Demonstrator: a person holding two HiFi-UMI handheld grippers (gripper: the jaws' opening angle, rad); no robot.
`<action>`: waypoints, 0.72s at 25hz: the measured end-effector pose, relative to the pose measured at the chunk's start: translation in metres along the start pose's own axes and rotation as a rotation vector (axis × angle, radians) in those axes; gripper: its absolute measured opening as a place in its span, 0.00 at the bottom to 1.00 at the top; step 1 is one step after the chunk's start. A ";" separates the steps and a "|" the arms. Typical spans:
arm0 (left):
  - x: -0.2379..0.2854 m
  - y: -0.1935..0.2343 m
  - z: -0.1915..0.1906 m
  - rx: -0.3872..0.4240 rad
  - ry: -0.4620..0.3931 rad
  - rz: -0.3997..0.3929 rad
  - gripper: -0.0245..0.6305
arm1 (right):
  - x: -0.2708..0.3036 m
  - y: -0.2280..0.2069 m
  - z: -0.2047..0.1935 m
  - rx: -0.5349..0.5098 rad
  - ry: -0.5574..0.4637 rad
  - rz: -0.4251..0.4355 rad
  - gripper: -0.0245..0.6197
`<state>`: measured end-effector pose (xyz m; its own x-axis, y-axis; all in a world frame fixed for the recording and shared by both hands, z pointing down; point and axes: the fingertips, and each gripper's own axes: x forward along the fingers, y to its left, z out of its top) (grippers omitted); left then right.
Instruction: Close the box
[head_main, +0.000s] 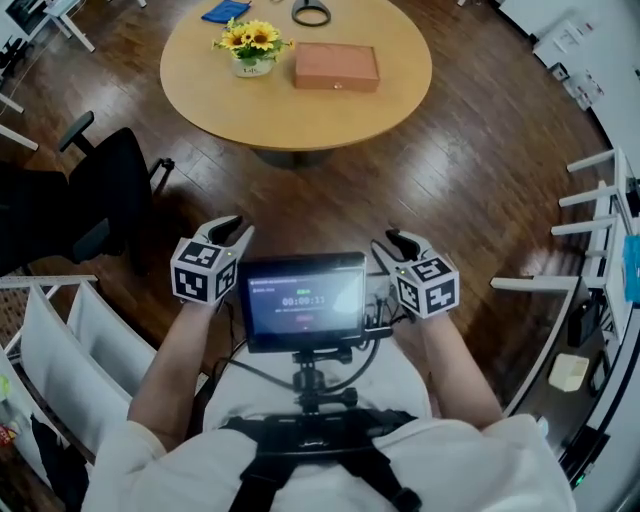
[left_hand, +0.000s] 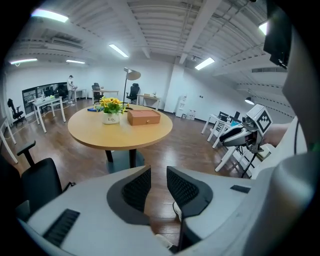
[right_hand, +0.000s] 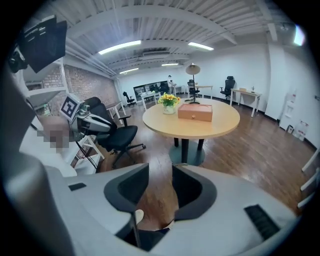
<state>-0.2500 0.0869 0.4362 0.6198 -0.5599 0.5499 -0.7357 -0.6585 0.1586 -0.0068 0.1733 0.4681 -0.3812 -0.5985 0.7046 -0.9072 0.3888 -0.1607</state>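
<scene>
A brown wooden box (head_main: 336, 67) lies with its lid down on the round wooden table (head_main: 200, 85), well ahead of me; it also shows as the box (left_hand: 143, 117) and the box (right_hand: 195, 112) in the gripper views. My left gripper (head_main: 232, 229) and right gripper (head_main: 396, 240) are held close to my body, over the floor and far short of the table. The left gripper (left_hand: 158, 173) has a gap between its jaws with nothing in it. The right gripper (right_hand: 160, 171) stands open and empty too.
A pot of yellow flowers (head_main: 250, 42) stands left of the box, with a blue item (head_main: 226, 11) and a black ring (head_main: 312, 12) at the table's far side. A black office chair (head_main: 100, 200) is at my left, white racks (head_main: 600, 220) at my right. A small screen (head_main: 303, 298) sits at my chest.
</scene>
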 end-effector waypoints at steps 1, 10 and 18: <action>-0.007 0.003 -0.005 -0.007 -0.006 -0.004 0.19 | -0.001 0.008 0.000 -0.005 0.001 -0.011 0.27; -0.064 0.023 -0.042 -0.012 -0.031 -0.038 0.19 | -0.010 0.077 -0.015 -0.018 0.012 -0.063 0.27; -0.092 0.035 -0.065 -0.026 -0.044 -0.039 0.19 | -0.013 0.110 -0.023 -0.038 0.019 -0.070 0.27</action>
<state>-0.3505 0.1474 0.4444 0.6589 -0.5562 0.5064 -0.7173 -0.6673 0.2003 -0.0979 0.2397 0.4573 -0.3135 -0.6116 0.7264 -0.9238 0.3734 -0.0843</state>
